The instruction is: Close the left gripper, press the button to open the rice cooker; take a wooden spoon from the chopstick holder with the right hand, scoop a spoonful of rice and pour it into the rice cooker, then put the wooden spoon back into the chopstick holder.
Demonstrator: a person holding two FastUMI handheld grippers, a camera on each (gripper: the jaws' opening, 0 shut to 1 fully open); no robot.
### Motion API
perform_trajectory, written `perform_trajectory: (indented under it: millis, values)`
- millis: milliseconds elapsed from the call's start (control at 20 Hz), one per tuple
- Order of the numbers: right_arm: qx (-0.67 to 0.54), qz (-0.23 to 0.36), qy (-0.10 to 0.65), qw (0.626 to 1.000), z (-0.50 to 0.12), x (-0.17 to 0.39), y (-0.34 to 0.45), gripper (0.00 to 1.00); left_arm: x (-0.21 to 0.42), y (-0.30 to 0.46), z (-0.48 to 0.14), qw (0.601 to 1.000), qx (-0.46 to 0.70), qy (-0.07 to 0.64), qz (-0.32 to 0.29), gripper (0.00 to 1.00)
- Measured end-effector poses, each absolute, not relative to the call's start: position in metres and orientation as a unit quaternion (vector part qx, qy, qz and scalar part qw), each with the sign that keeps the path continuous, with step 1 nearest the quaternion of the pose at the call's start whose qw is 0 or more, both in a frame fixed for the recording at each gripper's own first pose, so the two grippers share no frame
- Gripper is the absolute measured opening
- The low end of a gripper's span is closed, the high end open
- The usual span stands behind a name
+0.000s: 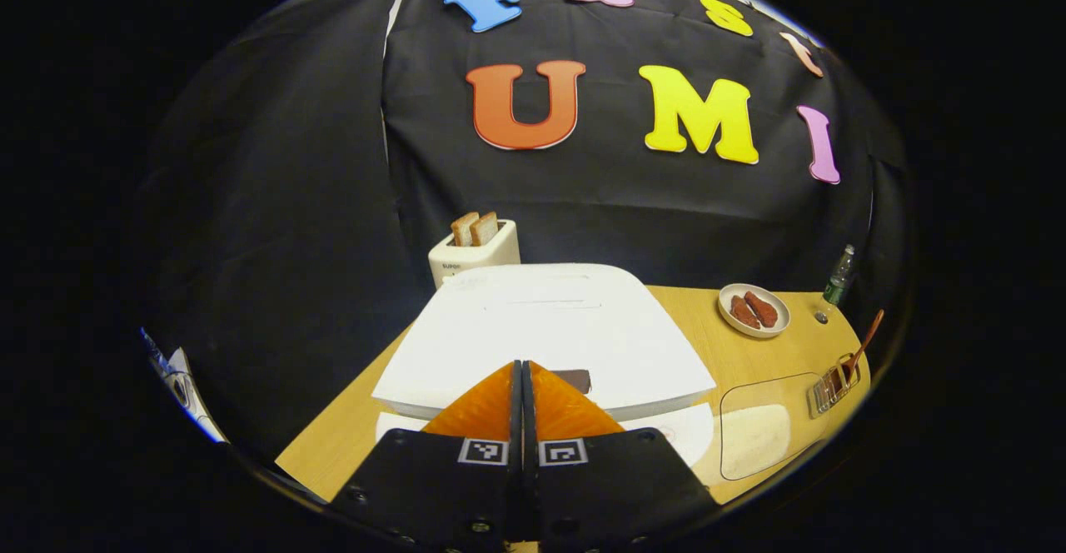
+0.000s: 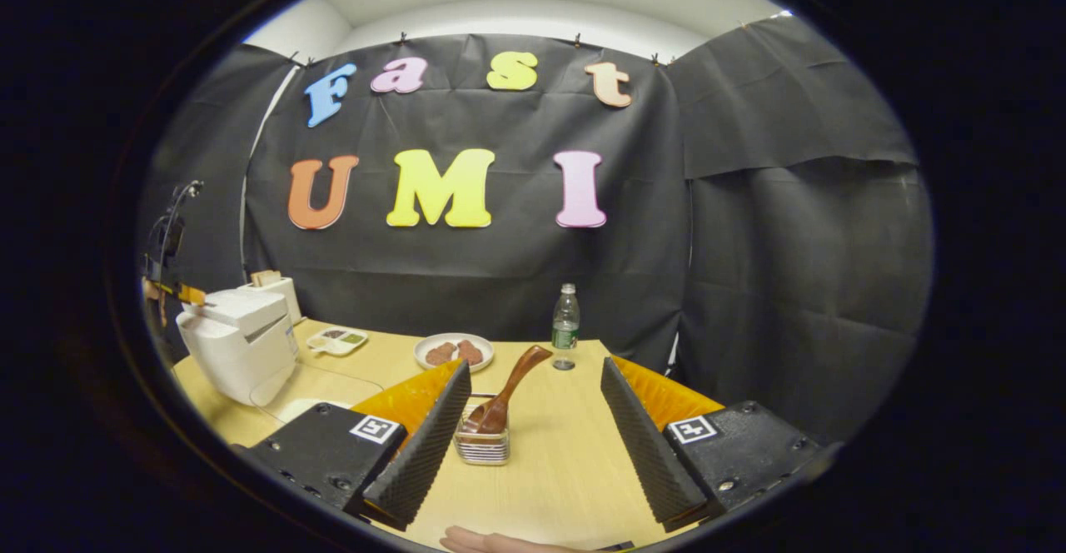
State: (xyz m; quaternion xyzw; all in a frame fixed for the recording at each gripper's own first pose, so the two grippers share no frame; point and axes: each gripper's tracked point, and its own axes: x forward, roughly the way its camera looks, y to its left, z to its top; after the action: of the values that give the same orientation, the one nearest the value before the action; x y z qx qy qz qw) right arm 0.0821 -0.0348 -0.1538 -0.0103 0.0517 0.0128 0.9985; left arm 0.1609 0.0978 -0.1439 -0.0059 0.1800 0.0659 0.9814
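A small clear ribbed chopstick holder (image 2: 482, 443) stands on the pale wooden table (image 2: 558, 470), a dark brown wooden spoon (image 2: 508, 391) leaning in it, handle up and to the right. The right gripper (image 2: 533, 436) hovers near it, jaws spread wide, the holder between them but untouched. The left gripper (image 1: 522, 399), jaws clenched together, points at the lid of the white boxy rice cooker (image 1: 545, 332), which is down. Behind it a white toaster (image 1: 475, 255) holds two bread slices.

Wooden table (image 2: 566, 461) with rice cooker (image 2: 237, 345), chopstick holder (image 2: 483, 445), plate (image 2: 454, 351), bottle (image 2: 565, 326).
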Motion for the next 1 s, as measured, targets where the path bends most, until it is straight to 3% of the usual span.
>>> perform_trajectory:
  millis: [150, 200, 300, 400, 450, 500, 550, 600, 650, 1000]
  values:
    - [-0.012, 0.011, 0.051, 0.999, -0.154, 0.075, -0.037, 1.00, 0.137, 0.089, -0.120, 0.985, -0.032, 0.160, 0.055, 0.01]
    - [-0.011, 0.011, 0.051, 0.999, -0.154, 0.073, -0.037, 1.00, 0.126, 0.088, -0.116, 0.985, -0.039, 0.160, 0.053, 0.11]
    - [-0.011, 0.010, 0.051, 0.999, -0.154, 0.070, -0.038, 1.00, 0.105, 0.087, -0.112, 0.986, -0.042, 0.154, 0.055, 0.15]
    - [-0.012, 0.008, 0.051, 0.999, -0.156, 0.068, -0.039, 1.00, 0.088, 0.088, -0.110, 0.985, -0.049, 0.153, 0.055, 0.41]
    - [-0.012, 0.005, 0.051, 0.999, -0.156, 0.067, -0.041, 1.00, 0.077, 0.086, -0.110, 0.985, -0.058, 0.152, 0.051, 0.41]
    - [-0.011, 0.002, 0.052, 0.999, -0.156, 0.067, -0.042, 1.00, 0.066, 0.083, -0.105, 0.987, -0.068, 0.142, 0.041, 0.34]
    - [-0.009, -0.001, 0.054, 0.999, -0.158, 0.067, -0.044, 1.00, 0.055, 0.080, -0.099, 0.989, -0.072, 0.127, 0.033, 0.48]
    - [-0.008, -0.003, 0.058, 0.998, -0.161, 0.069, -0.045, 1.00, 0.049, 0.082, -0.095, 0.990, -0.072, 0.115, 0.035, 0.92]
    - [-0.006, -0.006, 0.064, 0.998, -0.165, 0.071, -0.046, 1.00, 0.037, 0.086, -0.092, 0.991, -0.066, 0.105, 0.041, 0.98]
    - [0.025, 0.000, 0.092, 0.995, -0.192, 0.107, -0.041, 1.00, -0.010, 0.073, -0.065, 0.998, -0.027, 0.040, 0.036, 0.94]
